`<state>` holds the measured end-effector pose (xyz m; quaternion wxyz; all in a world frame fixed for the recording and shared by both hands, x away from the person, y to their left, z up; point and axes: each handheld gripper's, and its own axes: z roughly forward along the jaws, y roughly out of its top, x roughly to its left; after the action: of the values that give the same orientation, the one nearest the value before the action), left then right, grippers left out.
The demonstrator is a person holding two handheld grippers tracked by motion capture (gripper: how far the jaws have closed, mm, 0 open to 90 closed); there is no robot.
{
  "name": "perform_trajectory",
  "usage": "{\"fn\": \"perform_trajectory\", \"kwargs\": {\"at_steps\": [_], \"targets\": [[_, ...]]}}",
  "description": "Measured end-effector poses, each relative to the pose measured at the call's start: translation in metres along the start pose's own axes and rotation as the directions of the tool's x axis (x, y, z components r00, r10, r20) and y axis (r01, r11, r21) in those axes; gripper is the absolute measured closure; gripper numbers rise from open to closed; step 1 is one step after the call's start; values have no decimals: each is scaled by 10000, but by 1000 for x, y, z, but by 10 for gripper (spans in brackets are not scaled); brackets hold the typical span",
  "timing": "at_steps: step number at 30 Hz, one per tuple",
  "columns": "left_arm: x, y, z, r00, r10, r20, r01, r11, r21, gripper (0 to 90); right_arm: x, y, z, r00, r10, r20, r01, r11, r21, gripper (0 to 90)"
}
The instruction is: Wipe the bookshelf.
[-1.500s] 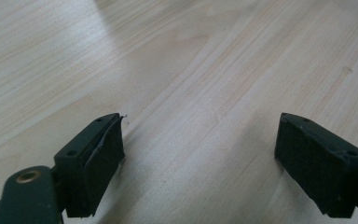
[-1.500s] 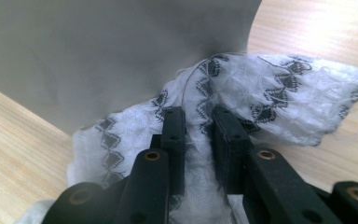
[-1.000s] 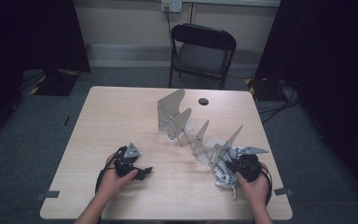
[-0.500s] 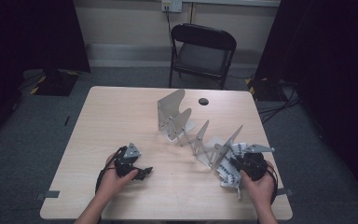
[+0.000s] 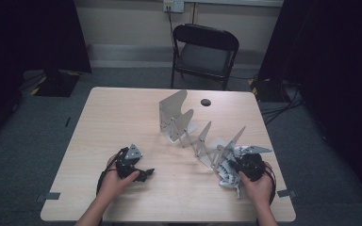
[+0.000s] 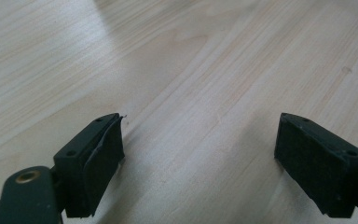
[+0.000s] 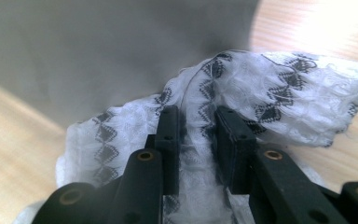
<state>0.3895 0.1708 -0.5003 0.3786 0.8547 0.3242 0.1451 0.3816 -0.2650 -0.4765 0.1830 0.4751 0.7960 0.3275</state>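
White patterned cloth (image 7: 242,107), bunched, long axis approx. along rack (image 5: 202,136).

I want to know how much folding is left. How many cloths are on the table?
1. The cloth, white with a black pattern, lies at the table's near right corner beside the metal rack, pinched in the right gripper; others may be hidden behind the rack.

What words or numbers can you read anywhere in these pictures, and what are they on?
None: no words, numbers or signs can be read.
The white cloth in the right tongs carries a black diamond pattern, not letters.
The grey metal rack, the wooden table and the folding chair bear no label.
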Motion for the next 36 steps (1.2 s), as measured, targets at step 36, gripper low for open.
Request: {"fn": "perform_trajectory", "kwargs": {"at_steps": [36], "targets": [[0, 0, 0, 10000, -57, 28, 57, 10000, -13, 151, 23, -23, -15, 9973, -264, -685, 244, 9992, -307, 493]]}}
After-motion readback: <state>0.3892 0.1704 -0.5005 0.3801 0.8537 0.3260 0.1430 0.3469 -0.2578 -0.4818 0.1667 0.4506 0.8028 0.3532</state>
